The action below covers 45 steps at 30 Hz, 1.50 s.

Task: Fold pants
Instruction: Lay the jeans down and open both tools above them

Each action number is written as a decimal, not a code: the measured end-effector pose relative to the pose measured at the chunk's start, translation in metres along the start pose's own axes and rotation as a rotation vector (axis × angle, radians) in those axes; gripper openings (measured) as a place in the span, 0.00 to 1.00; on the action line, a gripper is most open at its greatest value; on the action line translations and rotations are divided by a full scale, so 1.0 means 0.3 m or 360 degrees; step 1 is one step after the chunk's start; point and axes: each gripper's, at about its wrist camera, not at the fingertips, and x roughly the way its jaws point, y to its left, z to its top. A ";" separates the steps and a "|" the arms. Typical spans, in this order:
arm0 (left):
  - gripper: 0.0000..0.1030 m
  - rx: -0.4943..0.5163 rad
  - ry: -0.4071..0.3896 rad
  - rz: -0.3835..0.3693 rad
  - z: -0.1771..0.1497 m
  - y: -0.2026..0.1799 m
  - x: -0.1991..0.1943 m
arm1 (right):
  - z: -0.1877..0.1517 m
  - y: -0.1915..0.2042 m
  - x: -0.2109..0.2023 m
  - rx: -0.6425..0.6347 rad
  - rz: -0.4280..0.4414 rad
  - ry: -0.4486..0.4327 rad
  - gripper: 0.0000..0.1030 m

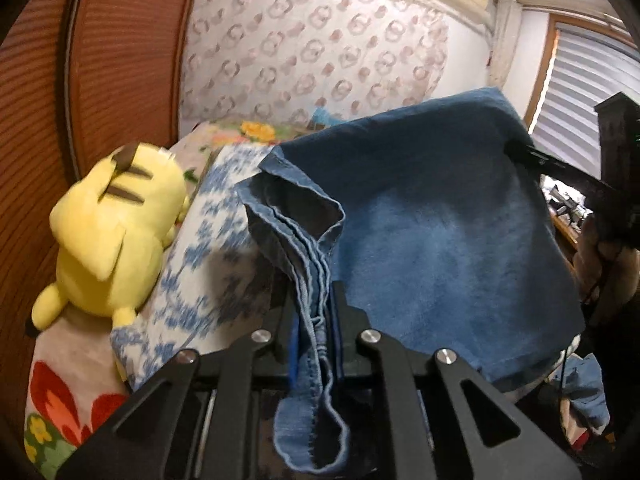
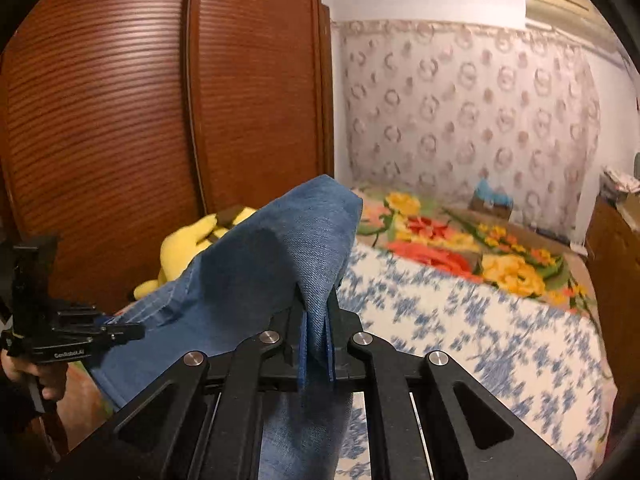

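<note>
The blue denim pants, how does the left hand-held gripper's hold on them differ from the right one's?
The left hand-held gripper pinches a thick bunch of stitched hem edges on the blue denim pants; the right hand-held gripper pinches a smooth, plain fold. Below the left one a looped hem end hangs; below the right one hangs a broad flat panel. Both are shut on the pants, which are held up above the floral bedspread.

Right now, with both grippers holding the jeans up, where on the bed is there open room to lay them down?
The blue-and-white floral sheet is bare between the right gripper and the bright flowered blanket. It is crowded by the wardrobe: the yellow plush toy lies there, beside the left gripper and blue denim pants.
</note>
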 end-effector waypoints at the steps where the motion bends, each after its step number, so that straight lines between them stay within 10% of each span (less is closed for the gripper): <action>1: 0.08 0.0016 -0.0017 -0.0018 0.017 -0.022 -0.006 | 0.010 -0.015 -0.010 -0.0002 -0.0014 -0.0005 0.04; 17: 0.08 0.0222 0.0170 -0.0162 0.079 -0.390 0.313 | -0.122 -0.474 -0.057 0.0123 -0.0336 0.0289 0.04; 23: 0.26 0.0226 0.0209 -0.0104 0.054 -0.403 0.357 | -0.259 -0.560 0.000 0.0282 -0.0382 0.0428 0.06; 31: 0.42 0.0218 0.0199 -0.0098 0.073 -0.371 0.357 | -0.336 -0.570 -0.061 0.0410 -0.0337 0.0486 0.48; 45: 0.43 0.0273 0.0131 -0.0094 0.062 -0.430 0.241 | -0.546 -0.411 -0.218 0.0547 -0.0231 0.0523 0.52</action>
